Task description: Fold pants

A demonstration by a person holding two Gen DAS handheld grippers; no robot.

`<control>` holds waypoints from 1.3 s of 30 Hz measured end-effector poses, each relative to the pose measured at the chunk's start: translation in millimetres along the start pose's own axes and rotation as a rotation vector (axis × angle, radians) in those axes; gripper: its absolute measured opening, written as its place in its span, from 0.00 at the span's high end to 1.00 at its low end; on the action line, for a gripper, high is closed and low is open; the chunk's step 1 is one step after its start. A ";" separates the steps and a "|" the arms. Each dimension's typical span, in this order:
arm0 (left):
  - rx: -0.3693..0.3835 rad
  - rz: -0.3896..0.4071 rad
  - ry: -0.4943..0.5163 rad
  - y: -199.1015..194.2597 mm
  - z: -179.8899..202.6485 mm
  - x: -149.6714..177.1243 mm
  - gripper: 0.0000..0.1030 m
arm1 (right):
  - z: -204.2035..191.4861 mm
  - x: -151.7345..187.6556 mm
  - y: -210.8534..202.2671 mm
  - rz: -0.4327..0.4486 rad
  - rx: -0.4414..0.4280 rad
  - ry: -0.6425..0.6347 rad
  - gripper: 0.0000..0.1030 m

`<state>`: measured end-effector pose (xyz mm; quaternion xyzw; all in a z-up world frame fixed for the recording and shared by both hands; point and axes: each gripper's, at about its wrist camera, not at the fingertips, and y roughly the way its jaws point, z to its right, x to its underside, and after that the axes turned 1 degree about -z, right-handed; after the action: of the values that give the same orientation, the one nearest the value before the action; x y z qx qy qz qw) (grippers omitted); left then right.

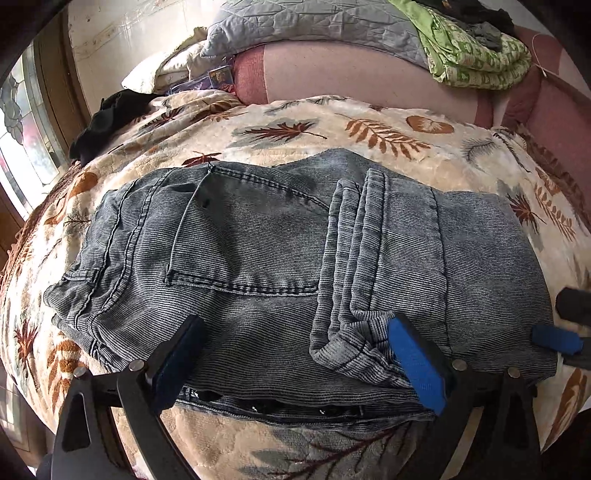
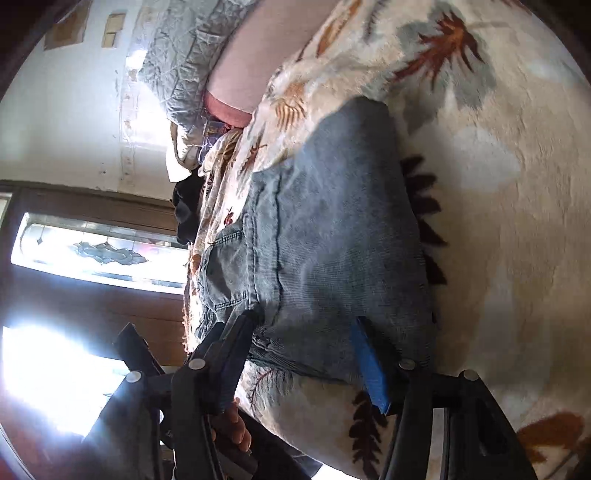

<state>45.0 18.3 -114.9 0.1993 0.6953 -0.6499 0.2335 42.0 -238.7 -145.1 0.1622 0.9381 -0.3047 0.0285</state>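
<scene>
Nearest the left camera, left gripper [image 1: 295, 354]: its two fingers are spread wide over the near edge of the pants, one dark finger [image 1: 177, 363] on the left, one blue-padded finger [image 1: 419, 363] on the right. Nothing is pinched; a bunched hem lies just beside the blue pad.
Right gripper [image 2: 306, 362]: seen in its own tilted, blurred view, its fingers are also spread apart, straddling a near corner of the pants without squeezing the cloth. Its blue tip [image 1: 556, 339] shows at the right edge of the left view, touching the pants' right side.
Hand [image 2: 232, 428]: a person's fingers wrap a dark handle below the right gripper.
Pants [image 1: 258, 251]: grey-blue ribbed denim, already folded into a thick rectangle, lying flat in the middle of the blanket. A back pocket faces up; a leg is laid across the right half.
Blanket [image 1: 332, 125]: cream plush with brown and grey leaf prints, spread under the pants.
Black cloth [image 1: 107, 118]: heaped at the blanket's far left edge, well apart from the pants.
Pink cushion [image 1: 332, 70]: beyond the blanket.
Grey quilt [image 1: 314, 22]: on top of the cushion.
Green bedding [image 1: 472, 55]: folded, far right.
Window [image 1: 26, 122]: patterned glass, far left.
</scene>
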 end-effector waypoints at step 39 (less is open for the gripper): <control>0.029 0.076 0.001 -0.5 -0.7 6.5 0.02 | 17.3 4.2 7.0 -0.064 -0.022 0.000 0.43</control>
<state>39.3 18.8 -118.2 0.2295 0.6776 -0.6506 0.2549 39.5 -242.2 -163.7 0.1319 0.9461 -0.2952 0.0207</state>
